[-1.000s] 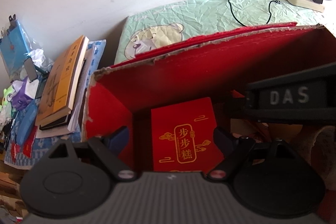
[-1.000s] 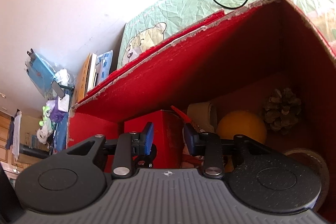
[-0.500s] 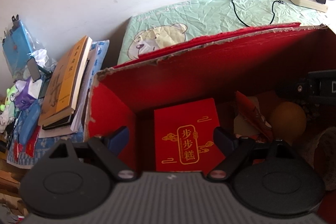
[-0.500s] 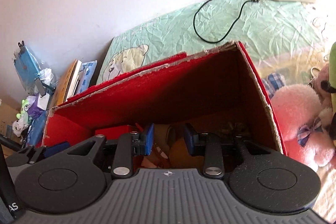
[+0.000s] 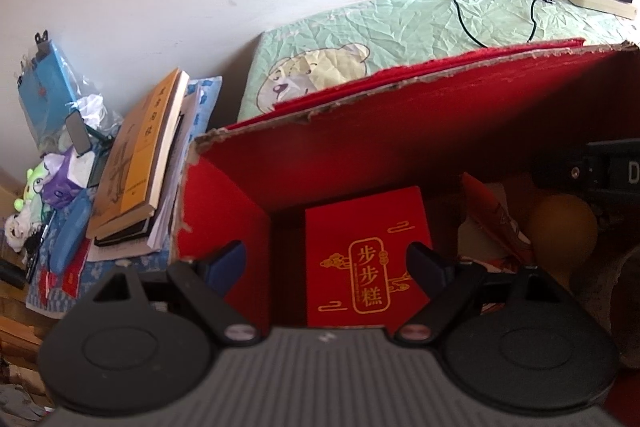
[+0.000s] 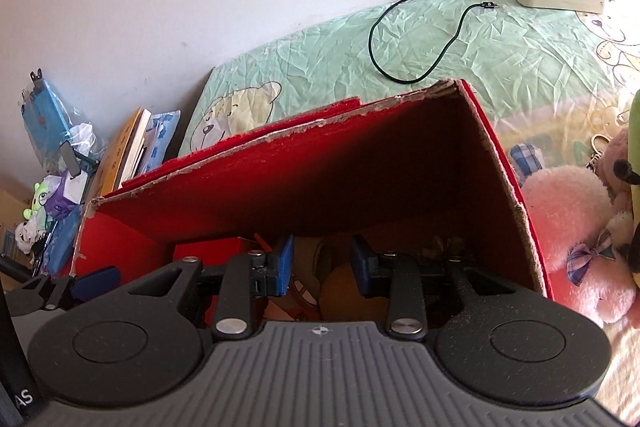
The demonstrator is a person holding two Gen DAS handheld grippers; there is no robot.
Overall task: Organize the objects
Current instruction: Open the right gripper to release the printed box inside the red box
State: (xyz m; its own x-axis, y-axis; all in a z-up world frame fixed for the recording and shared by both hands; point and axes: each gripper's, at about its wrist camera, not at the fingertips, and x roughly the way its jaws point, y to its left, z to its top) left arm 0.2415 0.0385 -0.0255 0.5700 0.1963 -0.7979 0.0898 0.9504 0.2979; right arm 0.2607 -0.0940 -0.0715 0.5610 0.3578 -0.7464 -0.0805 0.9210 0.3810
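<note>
The left tool (image 5: 326,265) hangs released, jaws wide, over the left end of the red cardboard box (image 5: 400,131) on the bed (image 6: 500,59), straddling the upright red gift box (image 5: 366,259) without touching it. The right tool (image 6: 322,269) is half-parted and grasps nothing above the orange ball (image 5: 562,227) near the box's right end. Dropping either tool carelessly could snag the box's torn rim or topple the gift box onto the loose items.

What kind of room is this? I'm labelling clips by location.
Probably a bedroom at home: a bear-print green bedsheet against the wall, a pink plush toy beside the red cardboard box, and leaning books at the bedside.
</note>
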